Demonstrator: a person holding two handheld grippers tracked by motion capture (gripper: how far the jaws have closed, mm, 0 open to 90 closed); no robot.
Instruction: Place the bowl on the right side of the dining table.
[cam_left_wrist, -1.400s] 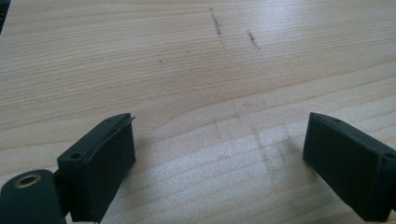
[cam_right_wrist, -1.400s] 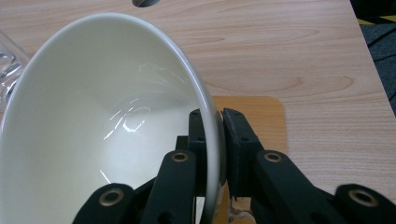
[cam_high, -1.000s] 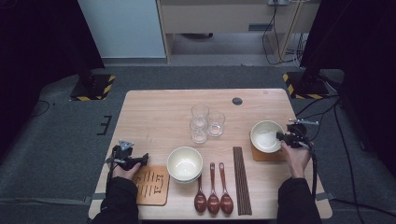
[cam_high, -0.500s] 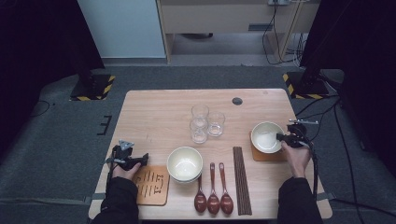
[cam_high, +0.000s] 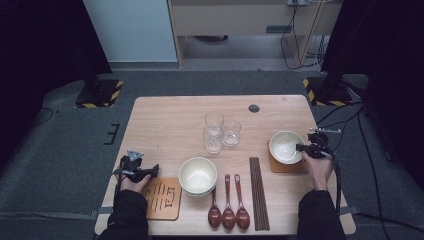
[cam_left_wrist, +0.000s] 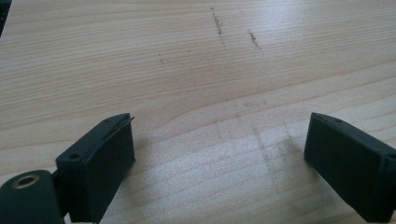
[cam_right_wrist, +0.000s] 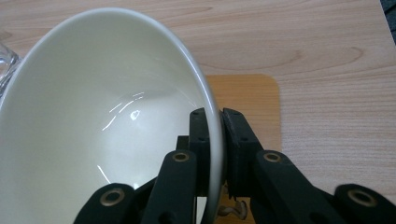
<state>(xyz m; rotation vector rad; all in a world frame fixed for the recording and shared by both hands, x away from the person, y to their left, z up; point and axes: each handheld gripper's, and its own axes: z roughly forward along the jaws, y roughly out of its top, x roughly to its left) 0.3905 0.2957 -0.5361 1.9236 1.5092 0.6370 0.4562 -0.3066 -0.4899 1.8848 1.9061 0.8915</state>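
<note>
The right claw (cam_right_wrist: 215, 140) is clamped tight with its jaws nearly together, while the left claw (cam_left_wrist: 219, 163) rests with jaws spread wide.

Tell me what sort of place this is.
Probably a lab or studio set up for recording: a wooden table laid with tableware on grey carpet, black curtains at both sides, hazard-striped stand bases, and cables behind.

On the desk (cam_high: 165, 120), three glasses (cam_high: 220, 131) stand clustered near the middle, toward the far edge. A bowl (cam_high: 286, 146) sits on a mat (cam_high: 287, 166) by the right edge. Nearer the front edge, stacked bowls (cam_high: 198, 175) stand left of three spoons (cam_high: 228, 202), with chopsticks (cam_high: 258, 192) to the right of the spoons. Another mat (cam_high: 161, 198) lies near the front left corner, just left of the stacked bowls.
</note>
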